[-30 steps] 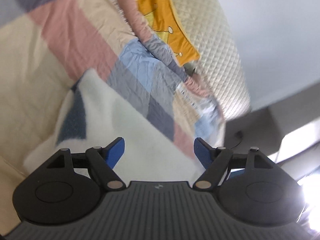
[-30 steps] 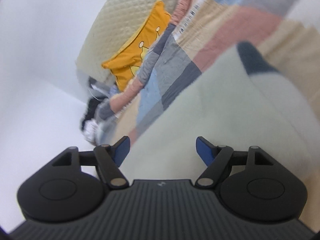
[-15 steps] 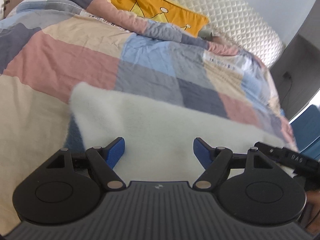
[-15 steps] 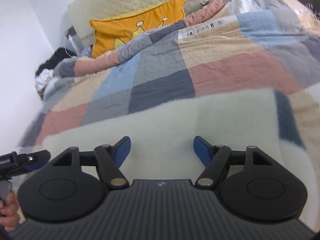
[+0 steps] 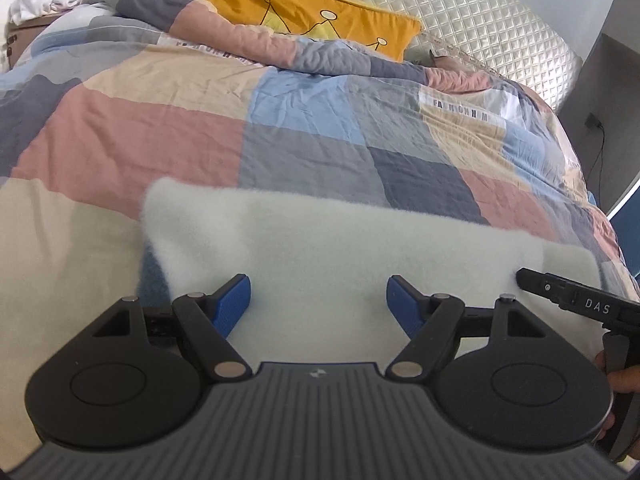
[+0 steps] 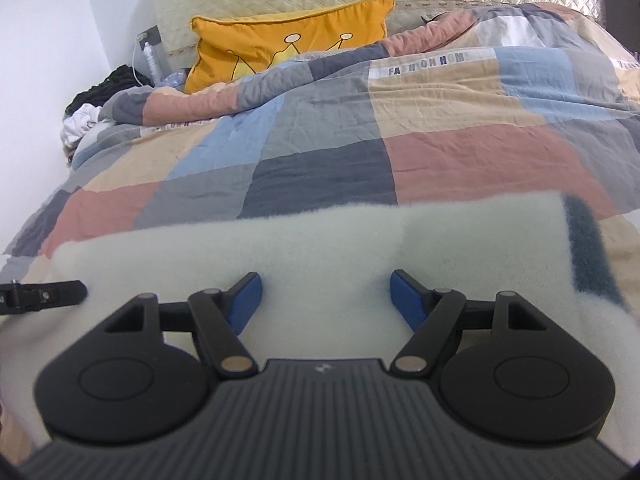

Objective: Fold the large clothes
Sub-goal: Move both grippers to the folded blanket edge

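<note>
Two wrist views look across a bed covered by a patchwork quilt [image 5: 168, 136], with a yellow pillow [image 5: 320, 16] against a quilted headboard [image 5: 480, 12] at the far end. A fluffy white garment [image 5: 320, 248] with dark blue patches lies spread flat on the near part of the quilt, running side to side in a long band directly under both tools. The left gripper [image 5: 318, 300] hovers over the band's left portion, its blue fingers [image 5: 234, 300] spread wide with only the fabric surface showing between them, nothing pinched. The right gripper [image 6: 326, 300] hovers over the right portion, its fingers [image 6: 406, 300] likewise apart and gripping nothing. Each view catches the black tip of the other tool at its edge, so the two work side by side. Judging by the straight, thick far edge, at least one fold already seems laid down, though the layers cannot be counted. The band is still long, so further folds across its length likely remain.
</note>
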Demonstrator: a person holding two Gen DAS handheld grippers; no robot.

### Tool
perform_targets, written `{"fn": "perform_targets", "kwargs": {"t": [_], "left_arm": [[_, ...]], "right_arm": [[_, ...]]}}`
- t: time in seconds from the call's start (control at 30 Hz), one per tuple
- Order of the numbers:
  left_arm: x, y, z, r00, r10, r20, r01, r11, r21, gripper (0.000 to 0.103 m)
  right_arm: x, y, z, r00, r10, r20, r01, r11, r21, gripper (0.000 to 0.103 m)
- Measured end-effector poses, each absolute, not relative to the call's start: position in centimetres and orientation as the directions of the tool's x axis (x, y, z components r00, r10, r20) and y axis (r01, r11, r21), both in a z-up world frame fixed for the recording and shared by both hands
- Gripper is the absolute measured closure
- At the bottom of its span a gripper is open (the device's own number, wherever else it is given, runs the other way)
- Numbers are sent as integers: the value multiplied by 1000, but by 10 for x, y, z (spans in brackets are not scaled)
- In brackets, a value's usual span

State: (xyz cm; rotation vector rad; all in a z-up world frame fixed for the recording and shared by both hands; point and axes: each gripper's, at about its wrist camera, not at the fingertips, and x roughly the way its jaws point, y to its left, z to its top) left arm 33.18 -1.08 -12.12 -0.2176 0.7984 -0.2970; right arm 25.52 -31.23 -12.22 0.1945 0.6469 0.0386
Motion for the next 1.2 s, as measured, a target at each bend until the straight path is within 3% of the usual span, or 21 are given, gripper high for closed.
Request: {"fn": "perform_targets", "kwargs": {"t": [0.3, 0.47, 0.7, 0.93, 1.2], "left_arm": [[273, -7, -92, 679, -328, -656, 196, 943, -268, 24], [245, -10, -87, 676, -312, -667, 210, 950, -232, 24], [254, -18, -113, 642, -275, -715, 180, 961, -208, 24], [231, -19, -89, 660, -270, -701, 209, 962, -174, 23], [201, 9, -102, 580, -448, -680, 69, 859, -507, 19]], "right_arm": [[205, -301, -100, 811, 113, -574, 31, 971, 236, 31], [177, -287, -99, 820, 61, -569, 26, 989, 144, 31], [187, -288, -119, 776, 81, -625, 39, 984, 176, 28], [183, -284, -122, 781, 74, -620, 36, 986, 163, 28], [180, -284, -121, 781, 72, -620, 46, 984, 172, 28]]}}
